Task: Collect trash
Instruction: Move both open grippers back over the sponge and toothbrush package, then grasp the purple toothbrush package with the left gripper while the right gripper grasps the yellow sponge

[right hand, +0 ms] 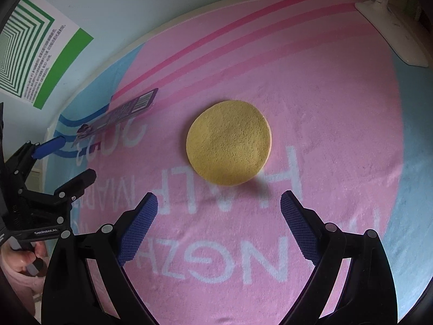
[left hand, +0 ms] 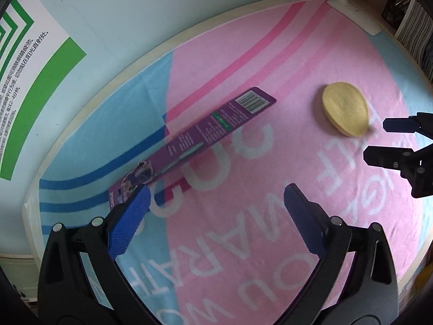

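Observation:
A long flat purple box (left hand: 200,135) with a barcode lies aslant on the pink and blue towel (left hand: 243,243). My left gripper (left hand: 216,192) hovers open at the box's near end, with its left fingertip over the box's corner and nothing held. A round yellow sponge (right hand: 228,142) lies flat in the middle of the right wrist view, just ahead of my right gripper (right hand: 219,199), which is open and empty. The same sponge (left hand: 346,112) appears at the right in the left wrist view, with the right gripper (left hand: 379,140) beside it. The purple box (right hand: 119,115) shows far left.
A white lamp base (left hand: 357,13) stands at the towel's far right corner. A wall with a green and white poster (left hand: 24,62) runs behind the table. Shelves with books (left hand: 416,35) sit at the far right. A hand (right hand: 24,260) holds the left gripper's handle.

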`<state>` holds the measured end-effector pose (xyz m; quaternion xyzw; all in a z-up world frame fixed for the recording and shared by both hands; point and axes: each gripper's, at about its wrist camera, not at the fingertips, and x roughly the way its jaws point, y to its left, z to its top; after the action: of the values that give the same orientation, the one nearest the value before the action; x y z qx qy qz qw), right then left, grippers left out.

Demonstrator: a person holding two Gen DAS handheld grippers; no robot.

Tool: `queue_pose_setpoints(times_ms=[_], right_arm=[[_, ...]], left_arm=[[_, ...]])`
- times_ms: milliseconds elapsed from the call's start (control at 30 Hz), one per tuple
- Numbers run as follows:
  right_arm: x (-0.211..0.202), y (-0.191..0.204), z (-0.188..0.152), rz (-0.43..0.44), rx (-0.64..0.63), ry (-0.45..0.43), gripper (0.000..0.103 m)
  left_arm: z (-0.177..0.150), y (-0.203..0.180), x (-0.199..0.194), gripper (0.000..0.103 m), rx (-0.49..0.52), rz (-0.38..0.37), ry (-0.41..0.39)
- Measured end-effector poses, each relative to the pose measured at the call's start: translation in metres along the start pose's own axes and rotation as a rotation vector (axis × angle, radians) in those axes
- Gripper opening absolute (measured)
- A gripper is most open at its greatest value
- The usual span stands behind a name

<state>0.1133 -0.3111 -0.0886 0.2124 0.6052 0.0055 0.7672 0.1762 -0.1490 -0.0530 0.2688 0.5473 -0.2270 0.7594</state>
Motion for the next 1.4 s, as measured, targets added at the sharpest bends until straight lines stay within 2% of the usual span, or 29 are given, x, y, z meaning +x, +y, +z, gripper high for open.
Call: queue_pose_setpoints(times_ms=[333,633,900,1100,1167,1200,1267,1300,1333,1367,1400], right_arm=[[0.016,0.01,0.016,-0.141,-0.072,-0.029,0.092],[0.034,0.033,0.024,-0.268,-0.171,-0.05,0.098],[0.039,0.038,0.031,-0.276,-0.159,-0.096,0.098],[0.04,0.039,0.035,-0.28,-0.145,-0.122,0.097],[0.039,0.037,0.035,-0.278,-0.137,-0.126,0.096],[0.037,0.035,0.034,-0.278,-0.134,-0.128,0.094],[0.03,0.03,0.033,-0.284,-0.131,-0.139,0.083],[0.029,0.028,0.034,-0.282,-0.126,-0.142,0.08],[0.024,0.024,0.03,-0.277,-0.116,-0.145,0.076],[0.02,0.02,0.03,-0.263,-0.103,-0.146,0.076],[0.018,0.017,0.03,-0.246,-0.088,-0.148,0.076]], left_arm=[[0.022,0.016,0.035,0.096,0.043,0.01,0.016],[0.035,0.03,0.061,0.096,0.069,0.001,0.025],[0.041,0.035,0.071,0.098,0.11,-0.023,0.014],[0.05,0.046,0.083,0.096,0.117,-0.097,0.009],[0.056,0.058,0.091,0.081,0.103,-0.167,0.005],[0.056,0.061,0.091,0.079,0.1,-0.189,0.005],[0.055,0.063,0.091,0.072,0.114,-0.198,-0.004],[0.055,0.062,0.09,0.069,0.123,-0.2,-0.005],[0.054,0.06,0.088,0.059,0.13,-0.205,-0.007],[0.053,0.057,0.084,0.048,0.141,-0.209,-0.012],[0.054,0.056,0.082,0.045,0.151,-0.217,-0.016]])
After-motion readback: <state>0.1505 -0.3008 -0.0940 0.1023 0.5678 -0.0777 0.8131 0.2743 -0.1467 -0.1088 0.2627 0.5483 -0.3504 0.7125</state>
